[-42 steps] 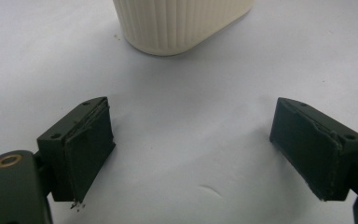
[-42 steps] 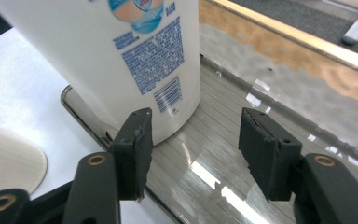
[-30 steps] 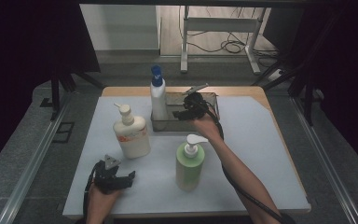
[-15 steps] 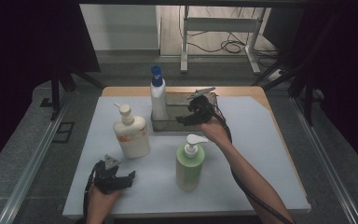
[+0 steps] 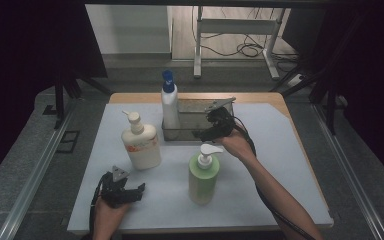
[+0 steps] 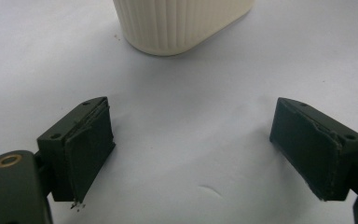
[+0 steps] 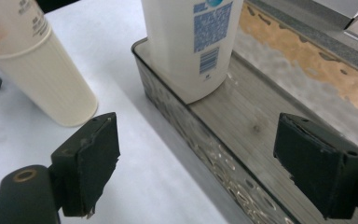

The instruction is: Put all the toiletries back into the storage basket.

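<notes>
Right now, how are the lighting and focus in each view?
High view: bright white table mat, surroundings nearly black. Left gripper view: ribbed cream bottle sharp, near black jaws slightly soft, faint shadows. Right gripper view: white blue-labelled bottle in the clear tray crisp, label readable as print.

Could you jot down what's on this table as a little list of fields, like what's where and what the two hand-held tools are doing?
Surface: white mat on a wooden table
Tray: clear, at the far middle
In tray: white bottle with blue cap, upright at its left end
On mat: cream pump bottle; green pump bottle
Left tool: open, empty, near the cream bottle
Right tool: open, empty, jaws just been opening, over the tray's near wall
</notes>
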A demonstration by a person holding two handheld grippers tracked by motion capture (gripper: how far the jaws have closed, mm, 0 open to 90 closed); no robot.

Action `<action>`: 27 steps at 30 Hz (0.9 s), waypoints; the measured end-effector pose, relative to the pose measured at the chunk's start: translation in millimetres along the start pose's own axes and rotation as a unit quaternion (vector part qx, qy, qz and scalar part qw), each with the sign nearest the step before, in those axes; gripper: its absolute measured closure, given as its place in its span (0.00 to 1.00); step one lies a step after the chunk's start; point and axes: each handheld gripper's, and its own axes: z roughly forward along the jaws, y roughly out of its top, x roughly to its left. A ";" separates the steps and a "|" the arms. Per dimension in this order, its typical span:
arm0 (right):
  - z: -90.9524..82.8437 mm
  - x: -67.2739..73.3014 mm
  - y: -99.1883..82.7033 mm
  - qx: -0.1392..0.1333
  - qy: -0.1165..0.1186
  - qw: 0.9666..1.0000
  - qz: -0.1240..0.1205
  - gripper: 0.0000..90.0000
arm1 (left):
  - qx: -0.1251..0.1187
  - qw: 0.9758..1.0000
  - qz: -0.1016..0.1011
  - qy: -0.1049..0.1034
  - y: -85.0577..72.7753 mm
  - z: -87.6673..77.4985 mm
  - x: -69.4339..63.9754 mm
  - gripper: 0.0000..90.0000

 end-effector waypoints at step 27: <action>-25.3 7.6 -32.4 0.007 0.014 0.999 -0.030 0.04 | 0.000 1.000 0.001 0.002 -0.1 0.0 -0.3 0.14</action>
